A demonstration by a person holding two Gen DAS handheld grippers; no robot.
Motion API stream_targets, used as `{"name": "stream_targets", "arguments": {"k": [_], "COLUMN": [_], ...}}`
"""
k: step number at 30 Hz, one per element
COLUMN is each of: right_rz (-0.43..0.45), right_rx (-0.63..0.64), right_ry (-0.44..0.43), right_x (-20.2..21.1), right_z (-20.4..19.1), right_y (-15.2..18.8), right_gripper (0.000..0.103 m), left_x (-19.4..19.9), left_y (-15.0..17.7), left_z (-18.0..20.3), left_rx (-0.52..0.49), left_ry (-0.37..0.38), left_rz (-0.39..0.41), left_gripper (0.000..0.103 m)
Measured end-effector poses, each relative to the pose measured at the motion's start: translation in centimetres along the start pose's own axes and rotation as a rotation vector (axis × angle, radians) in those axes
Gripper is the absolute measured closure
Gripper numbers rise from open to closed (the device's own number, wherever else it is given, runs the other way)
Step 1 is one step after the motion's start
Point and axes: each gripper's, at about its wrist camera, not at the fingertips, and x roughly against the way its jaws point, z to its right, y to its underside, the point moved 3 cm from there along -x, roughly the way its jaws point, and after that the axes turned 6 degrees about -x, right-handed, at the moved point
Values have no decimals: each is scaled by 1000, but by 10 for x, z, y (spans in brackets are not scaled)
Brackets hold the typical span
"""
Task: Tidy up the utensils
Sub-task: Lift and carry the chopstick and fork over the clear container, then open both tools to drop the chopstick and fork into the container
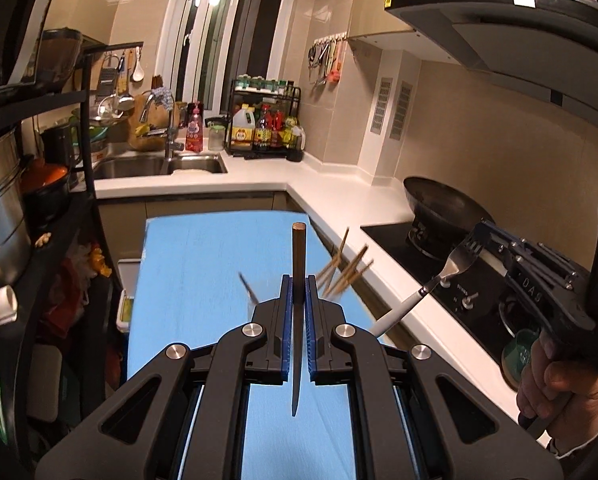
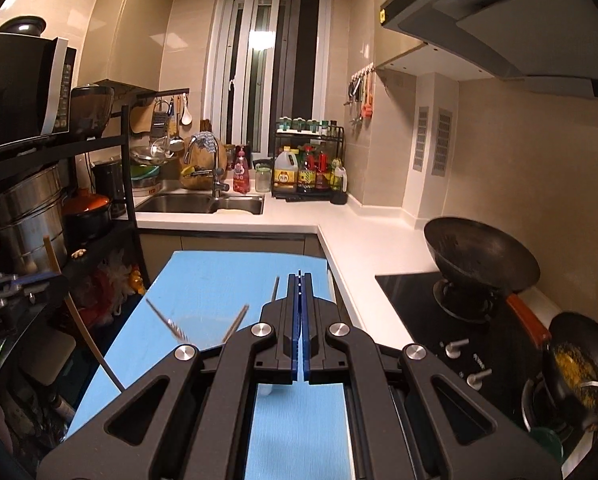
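Left gripper (image 1: 298,280) pinches a dark chopstick (image 1: 298,264) upright between blue pads, over the blue table (image 1: 203,256). W/ its jaws pressed on the tines, right gripper (image 1: 483,236) carries a white-handled fork (image 1: 439,280) above the black cooktop (image 1: 399,240); in its own view the blue pads (image 2: 306,320) sit nearly together. Kitchen backdrop, big to small: white counter (image 2: 363,240), black wok (image 2: 479,256), then blurred wooden chopsticks (image 1: 347,272) bunched just right of the left gripper, over the table's edge.

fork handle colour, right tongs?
White handle, steel head; fork shows best in the left wrist view, gripped by the right tongs.
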Motion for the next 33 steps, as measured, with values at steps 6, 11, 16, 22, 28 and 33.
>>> {"name": "stream_targets", "arguments": {"k": [6, 11, 16, 22, 28, 33], "right_rz": [7, -7, -34, -54, -58, -25], "right_rx": [44, 105, 82, 130, 166, 59], "right_ry": [2, 26, -3, -25, -23, -44], "right_x": [-43, -85, -124, -146, -127, -73], "right_z": [-9, -20, -20, -31, -26, -4], "right_y": [-26, -17, 0, 16, 22, 31], "right_gripper": [102, 102, 102, 102, 76, 50], "left_x": [-8, -55, -127, -164, -149, -94], "left_y": [-58, -77, -53, -23, -18, 7], "left_z": [-6, -3, -4, -8, 0, 4], "left_rx": [-3, -40, -90, -108, -148, -113], "left_ry": [17, -17, -73, -82, -47, -55], "left_rz": [142, 172, 61, -11, -19, 38], "left_gripper": [97, 97, 97, 97, 55, 53]}}
